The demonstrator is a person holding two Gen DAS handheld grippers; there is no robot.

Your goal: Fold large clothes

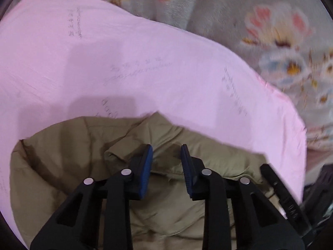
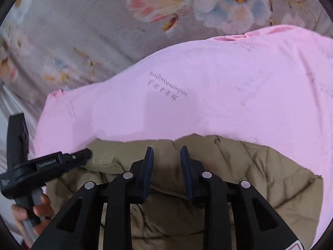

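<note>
A khaki quilted jacket (image 1: pixel 79 162) lies bunched on a pink sheet (image 1: pixel 124 62) printed with faint grey writing. My left gripper (image 1: pixel 166 152) is open and empty just above the jacket's crumpled middle. In the right wrist view the same jacket (image 2: pixel 249 177) fills the lower half on the pink sheet (image 2: pixel 208 93). My right gripper (image 2: pixel 166 154) is open and empty above the jacket near its far edge. The left gripper (image 2: pixel 83 154) also shows at the lower left of that view, held by a hand, its tip at the jacket's edge.
A grey bedspread with large flowers (image 1: pixel 281 41) lies under and beyond the pink sheet; it also shows in the right wrist view (image 2: pixel 83 31). The right gripper's black body (image 1: pixel 287 204) sits at the lower right of the left wrist view.
</note>
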